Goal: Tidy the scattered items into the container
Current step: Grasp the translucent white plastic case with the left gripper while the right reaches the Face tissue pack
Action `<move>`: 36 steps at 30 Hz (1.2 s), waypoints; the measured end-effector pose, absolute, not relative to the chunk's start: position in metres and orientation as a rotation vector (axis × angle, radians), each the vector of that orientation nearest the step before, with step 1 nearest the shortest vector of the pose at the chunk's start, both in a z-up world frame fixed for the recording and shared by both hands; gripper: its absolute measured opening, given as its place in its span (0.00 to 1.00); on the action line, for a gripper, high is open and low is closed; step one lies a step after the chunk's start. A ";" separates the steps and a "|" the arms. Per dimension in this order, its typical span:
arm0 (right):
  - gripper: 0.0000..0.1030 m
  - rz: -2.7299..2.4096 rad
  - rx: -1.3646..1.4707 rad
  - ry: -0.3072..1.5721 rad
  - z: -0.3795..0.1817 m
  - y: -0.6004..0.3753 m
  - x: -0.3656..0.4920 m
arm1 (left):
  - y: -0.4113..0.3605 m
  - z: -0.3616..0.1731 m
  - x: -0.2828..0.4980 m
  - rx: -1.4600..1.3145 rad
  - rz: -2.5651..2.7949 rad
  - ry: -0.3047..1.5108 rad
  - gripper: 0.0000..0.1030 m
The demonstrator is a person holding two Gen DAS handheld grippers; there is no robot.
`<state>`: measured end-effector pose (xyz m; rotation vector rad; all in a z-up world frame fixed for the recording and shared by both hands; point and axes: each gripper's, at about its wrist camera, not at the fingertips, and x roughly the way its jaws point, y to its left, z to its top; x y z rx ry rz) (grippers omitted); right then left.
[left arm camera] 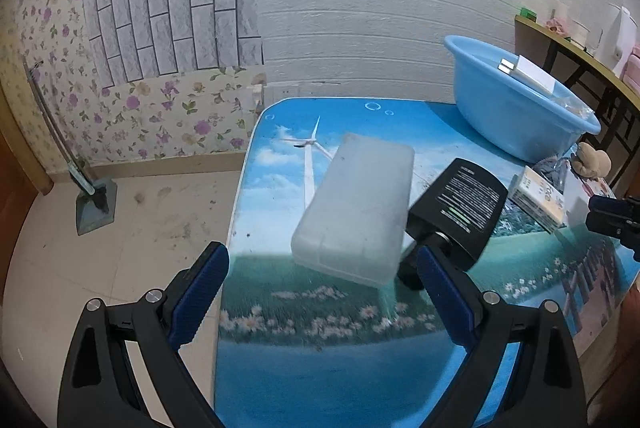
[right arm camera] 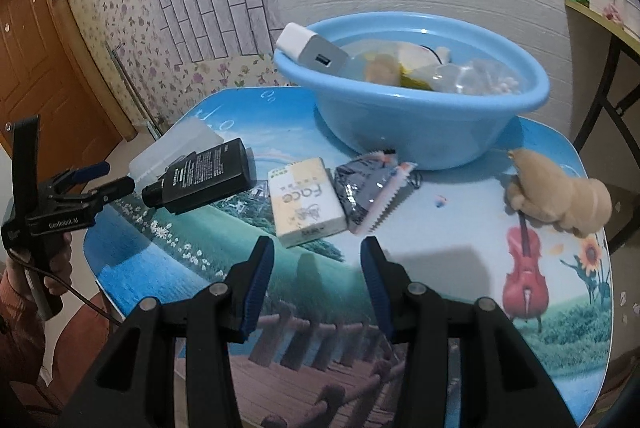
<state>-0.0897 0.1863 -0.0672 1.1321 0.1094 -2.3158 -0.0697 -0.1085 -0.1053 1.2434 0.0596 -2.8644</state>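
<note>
On the picture-printed table lie a translucent white box, a black tube, a "face" tissue pack, a dark snack packet and a tan plush toy. The blue basin at the back holds several items, with a white charger on its rim. My left gripper is open, its right finger beside the tube's cap. My right gripper is open and empty, just short of the tissue pack.
The table's left edge drops to a tiled floor with a dustpan by the flowered wall. A second table stands behind the basin on the right. A hand holds the left gripper's handle.
</note>
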 end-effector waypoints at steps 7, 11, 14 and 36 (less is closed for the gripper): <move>0.43 -2.316 1.146 0.146 -0.071 0.172 -0.099 | -0.110 -0.111 -0.086 1.300 -2.896 0.020 0.92; 0.43 -2.317 1.162 0.154 -0.074 0.166 -0.104 | -0.109 -0.114 -0.094 1.326 -2.908 -0.005 0.92; 0.43 -2.319 1.175 0.160 -0.076 0.164 -0.107 | -0.107 -0.116 -0.100 1.357 -2.915 -0.034 0.92; 0.35 -2.290 1.195 0.211 -0.084 0.160 -0.105 | -0.102 -0.111 -0.082 1.402 -2.909 -0.054 0.63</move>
